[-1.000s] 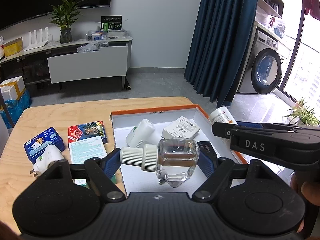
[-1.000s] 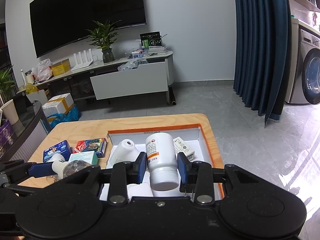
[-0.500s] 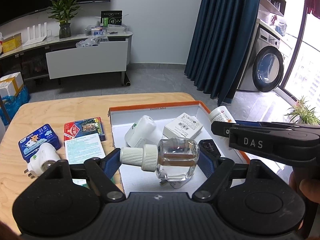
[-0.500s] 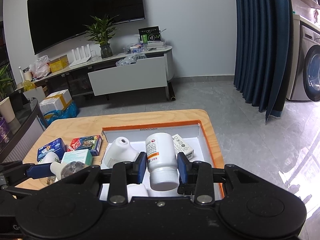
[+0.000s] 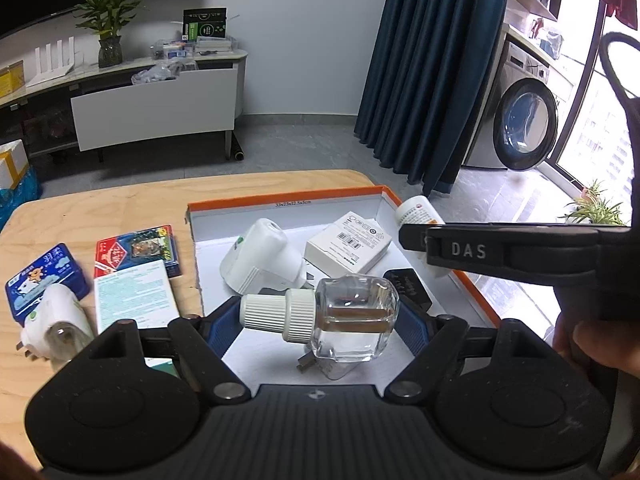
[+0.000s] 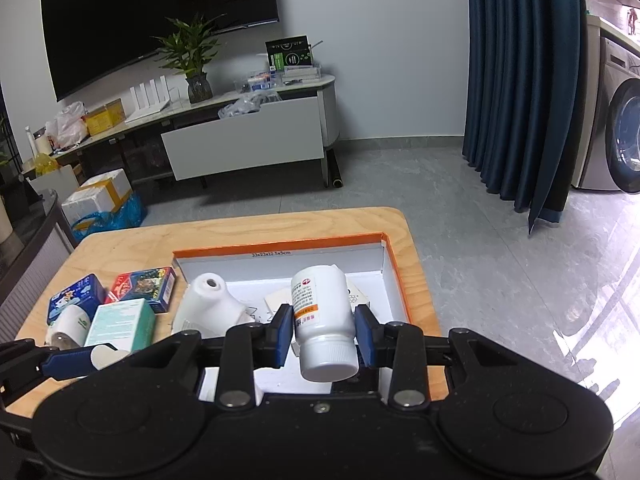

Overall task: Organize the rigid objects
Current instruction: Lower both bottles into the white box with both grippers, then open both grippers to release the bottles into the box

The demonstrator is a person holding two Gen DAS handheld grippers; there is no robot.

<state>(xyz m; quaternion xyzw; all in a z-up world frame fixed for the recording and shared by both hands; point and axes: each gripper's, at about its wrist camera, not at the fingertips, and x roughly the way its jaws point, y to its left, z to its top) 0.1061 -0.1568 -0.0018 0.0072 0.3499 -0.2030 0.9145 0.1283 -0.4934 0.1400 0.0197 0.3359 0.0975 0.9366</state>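
left tongs (image 5: 318,320) – clamp glass bottle (image 5: 352,324) | right tongs (image 6: 323,334) – clamp pill bottle (image 6: 322,320), over box (image 6: 394,276)

Your left wrist view looks forward along the jaws of the left gripper (image 5: 318,320), close above the near part of the orange-rimmed box (image 5: 288,200), facing the TV wall. Your right wrist view, from the right gripper (image 6: 323,336), sits just to the right, facing likewise. Both views share the box (image 6: 280,242), the bench (image 6: 256,224) and the potted plant (image 6: 190,60).
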